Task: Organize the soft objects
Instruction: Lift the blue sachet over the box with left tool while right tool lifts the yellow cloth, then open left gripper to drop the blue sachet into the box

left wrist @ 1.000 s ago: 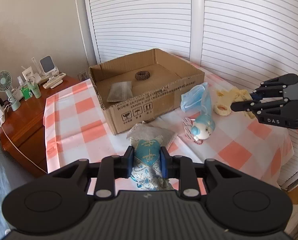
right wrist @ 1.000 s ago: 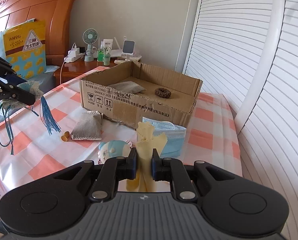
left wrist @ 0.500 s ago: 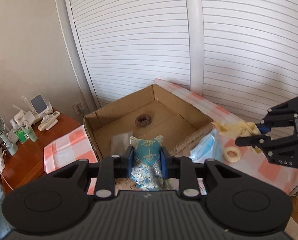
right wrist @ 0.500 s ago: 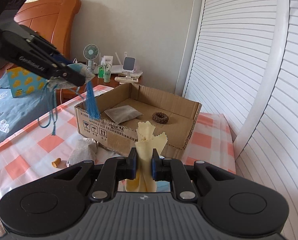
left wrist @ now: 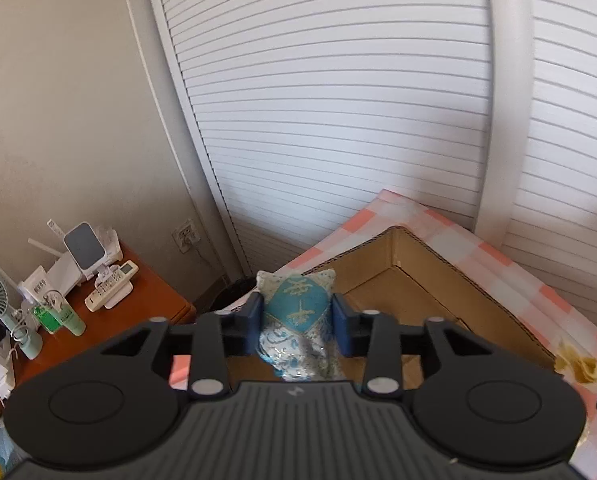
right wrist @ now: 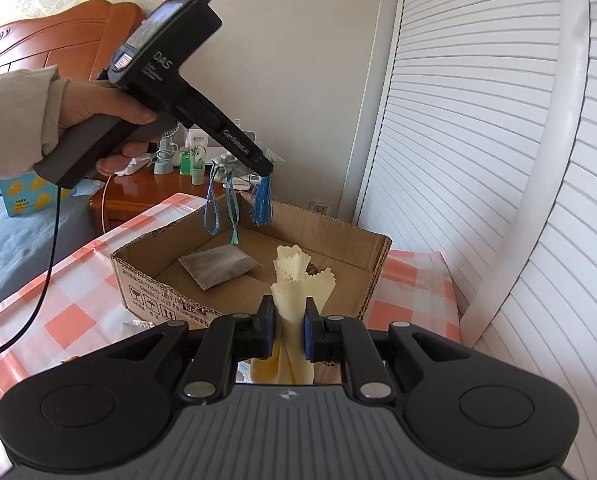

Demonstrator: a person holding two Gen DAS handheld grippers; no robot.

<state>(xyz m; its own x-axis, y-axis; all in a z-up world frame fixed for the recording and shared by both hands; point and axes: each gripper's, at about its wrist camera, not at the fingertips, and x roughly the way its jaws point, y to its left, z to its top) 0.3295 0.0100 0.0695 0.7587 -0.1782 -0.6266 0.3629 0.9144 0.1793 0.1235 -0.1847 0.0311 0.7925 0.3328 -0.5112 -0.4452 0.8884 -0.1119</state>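
Observation:
A blue embroidered sachet [left wrist: 296,304] sits between the pads of my left gripper [left wrist: 297,320], whose jaws are opening; the pads still touch its sides. In the right wrist view the left gripper [right wrist: 264,170] hangs above the far left part of the cardboard box [right wrist: 178,304], and the sachet's blue tassel [right wrist: 261,204] and cords dangle over the box. My right gripper [right wrist: 289,328] is shut on a cream pinked cloth [right wrist: 298,280], held upright before the box's near wall. A grey pouch [right wrist: 218,266] lies inside the box.
A person's hand [right wrist: 98,112] in a beige sleeve grips the left tool. The box stands on a pink-checked tablecloth [right wrist: 414,280]. A wooden nightstand [left wrist: 146,304] with a fan, bottles and a remote is at left, a bed [right wrist: 10,240] beyond it. White louvred doors [left wrist: 338,120] stand behind.
My left gripper carried the sachet up and forward over the box, and its jaws have widened. The right gripper lifted the cream cloth toward the box's front wall.

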